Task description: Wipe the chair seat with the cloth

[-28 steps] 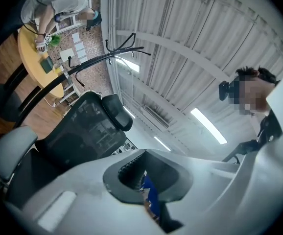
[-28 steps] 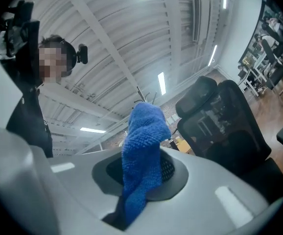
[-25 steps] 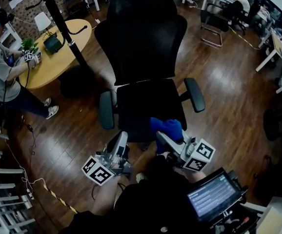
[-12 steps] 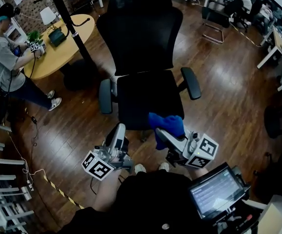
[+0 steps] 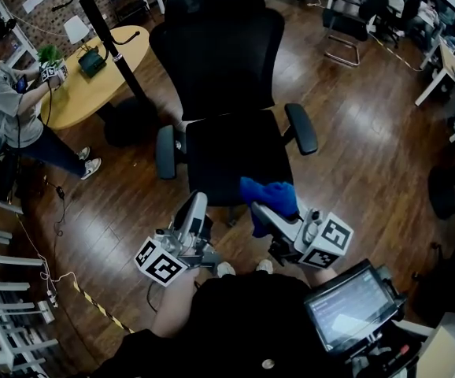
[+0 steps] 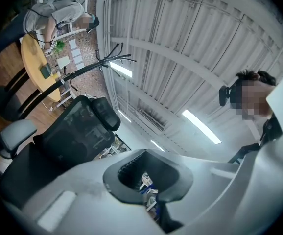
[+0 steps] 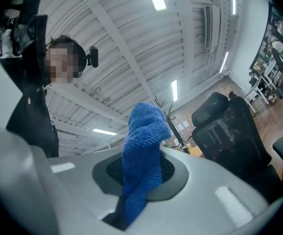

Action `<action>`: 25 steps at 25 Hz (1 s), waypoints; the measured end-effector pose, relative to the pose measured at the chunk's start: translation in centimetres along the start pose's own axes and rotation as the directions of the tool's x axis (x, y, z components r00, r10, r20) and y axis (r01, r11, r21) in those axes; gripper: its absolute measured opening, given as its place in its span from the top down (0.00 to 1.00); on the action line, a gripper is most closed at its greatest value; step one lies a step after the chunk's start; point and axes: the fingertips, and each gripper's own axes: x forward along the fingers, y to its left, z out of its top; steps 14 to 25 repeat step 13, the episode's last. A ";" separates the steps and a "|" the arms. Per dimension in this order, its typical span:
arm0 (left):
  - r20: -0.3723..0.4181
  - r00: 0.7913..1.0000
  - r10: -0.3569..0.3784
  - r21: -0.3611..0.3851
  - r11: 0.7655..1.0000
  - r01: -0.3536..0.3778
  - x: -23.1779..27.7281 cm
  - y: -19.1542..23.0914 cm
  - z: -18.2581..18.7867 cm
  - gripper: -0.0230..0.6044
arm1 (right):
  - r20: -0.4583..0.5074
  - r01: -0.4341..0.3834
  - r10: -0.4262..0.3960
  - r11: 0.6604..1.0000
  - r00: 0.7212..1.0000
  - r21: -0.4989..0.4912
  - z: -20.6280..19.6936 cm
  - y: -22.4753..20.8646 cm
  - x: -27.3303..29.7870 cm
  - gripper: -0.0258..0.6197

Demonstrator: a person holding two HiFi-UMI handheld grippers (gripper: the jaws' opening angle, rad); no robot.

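Since the cloth (image 5: 268,195) sits at the near right edge of the chair seat (image 5: 235,156), with part of it hanging below the front lip, I read this as the start of a stroke. Most of the seat is not covered yet. I can't tell whether the cloth actually touches the seat.

- right gripper (image 5: 259,213): clenched on the cloth. The right gripper view shows the blue fabric bunched between the pads and sticking out past the tips.
- left gripper (image 5: 195,205): jaws together with nothing between them. It hovers near the seat's near left corner, apart from the seat.

Risks from here:
- The cloth is wadded up, so the contact patch is small. Wiping would leave streaks and unwiped strips unless the strokes overlap.
- Only a fold is pinched. Drag on the seat fabric could pull it out of the jaws, especially on a pull toward the near side.
- It looks like a swivel office chair on a smooth wood floor (image 5: 353,140). A push toward the far side could turn or roll it away, and the left gripper is not bracing anything.
- The right armrest (image 5: 301,129) is close to the stroke path, so a wide sweep could knock the gripper against it.
- Pressing too low could bring the jaw tips onto the seat instead of the cloth.
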 end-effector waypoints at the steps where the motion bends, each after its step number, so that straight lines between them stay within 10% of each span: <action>1: 0.000 1.000 0.000 0.002 1.000 0.000 -0.1 -0.1 0.0 0.97 | 0.000 0.002 -0.002 1.000 1.000 0.000 -0.1 0.0 -0.1 0.88; 25: -0.023 1.000 -0.003 0.014 1.000 0.003 -0.4 -0.2 0.6 0.97 | 0.007 0.020 -0.020 1.000 1.000 0.000 -0.3 0.3 0.5 0.88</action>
